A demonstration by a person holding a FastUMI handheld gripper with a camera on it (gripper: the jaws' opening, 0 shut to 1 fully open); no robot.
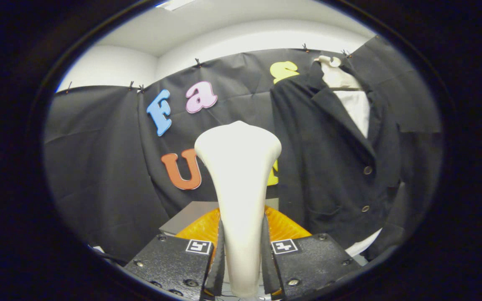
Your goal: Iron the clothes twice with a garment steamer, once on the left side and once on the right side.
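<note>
Gripper view: gripper [241, 255] jaws pinch the white steamer [239, 175] handle, dark jacket [329, 167] hanging beyond.

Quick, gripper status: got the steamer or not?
Gripper: shut on the garment steamer, both fingers pressing its handle; jacket hangs beyond, untouched.

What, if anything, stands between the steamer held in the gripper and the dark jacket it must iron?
Nothing visible does. The gripper is shut on the white steamer, both fingers pressing its handle. The dark jacket hangs on the booth wall beyond and to the right of the steamer's head, with open space between them.
</note>
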